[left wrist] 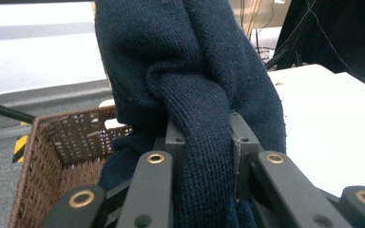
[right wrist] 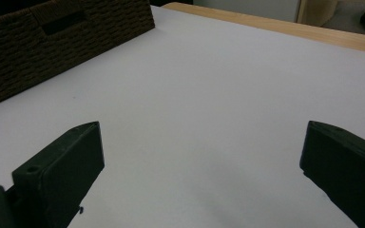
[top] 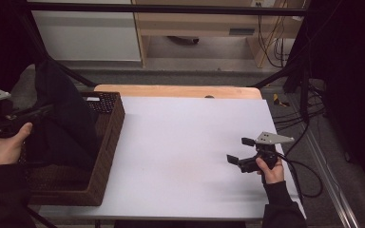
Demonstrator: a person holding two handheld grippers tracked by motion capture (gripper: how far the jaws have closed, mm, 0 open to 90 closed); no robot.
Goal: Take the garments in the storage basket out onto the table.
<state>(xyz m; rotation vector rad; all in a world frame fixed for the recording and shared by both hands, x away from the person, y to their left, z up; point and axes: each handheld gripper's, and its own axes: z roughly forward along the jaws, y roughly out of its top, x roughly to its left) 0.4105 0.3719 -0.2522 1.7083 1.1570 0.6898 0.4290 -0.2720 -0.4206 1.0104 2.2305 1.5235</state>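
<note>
gripping a bunched fold of navy knit sweater (left wrist: 195, 95) over the wicker basket (top: 107, 142), left claw (left wrist: 204, 137) could lose it: thin pinch, heavy drape. right claw (top: 240, 149) open, idle above worktop (top: 180, 142).

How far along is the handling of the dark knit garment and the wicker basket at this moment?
Early stage. Done: the left gripper is clamped on a fold of the navy knit garment. In hand: the garment hangs raised above the wicker basket, its lower part apparently inside. Left: nothing lies on the white tabletop yet, and the right gripper waits open and empty above it.
</note>
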